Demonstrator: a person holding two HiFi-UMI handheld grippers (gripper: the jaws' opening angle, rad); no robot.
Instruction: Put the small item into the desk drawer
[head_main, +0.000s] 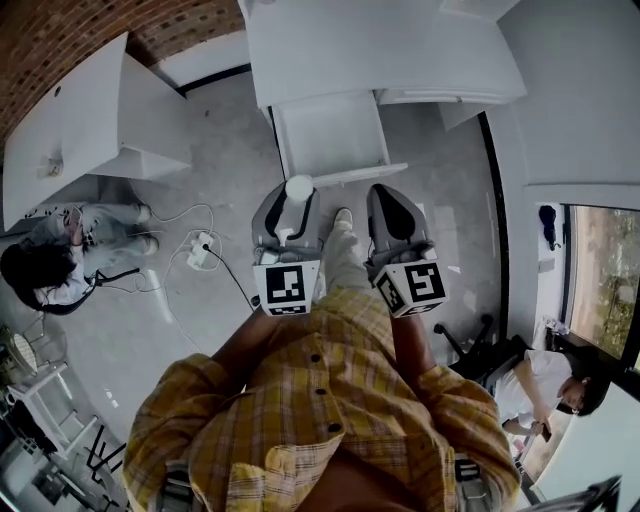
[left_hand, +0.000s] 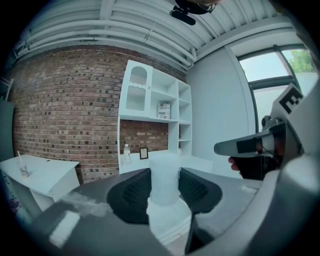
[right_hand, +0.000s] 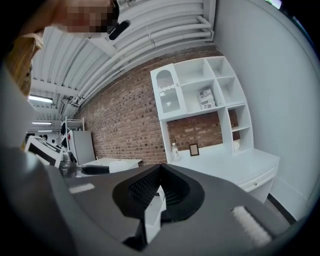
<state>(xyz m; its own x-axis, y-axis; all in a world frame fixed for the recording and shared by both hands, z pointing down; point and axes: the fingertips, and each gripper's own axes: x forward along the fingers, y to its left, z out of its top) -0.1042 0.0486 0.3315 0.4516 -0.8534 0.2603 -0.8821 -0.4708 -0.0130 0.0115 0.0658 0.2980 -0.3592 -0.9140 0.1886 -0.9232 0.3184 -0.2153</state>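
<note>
A small white cylinder (head_main: 298, 188) stands upright between the jaws of my left gripper (head_main: 290, 205), which is shut on it. In the left gripper view the cylinder (left_hand: 164, 177) fills the gap between the dark pads of the left gripper (left_hand: 165, 182). My right gripper (head_main: 386, 197) is beside it, shut and holding nothing. In its own view the right gripper's (right_hand: 159, 176) jaws meet at the tip. Just ahead of both grippers the white desk (head_main: 380, 50) has its drawer (head_main: 330, 135) pulled open. The same desk (right_hand: 250, 167) carries a white shelf unit (left_hand: 155, 97).
A second white desk (head_main: 70, 120) stands at the left by the brick wall. A power strip (head_main: 200, 250) and cables lie on the floor. One person (head_main: 50, 265) sits at the left, another (head_main: 560, 385) at the lower right near a chair base (head_main: 475, 345).
</note>
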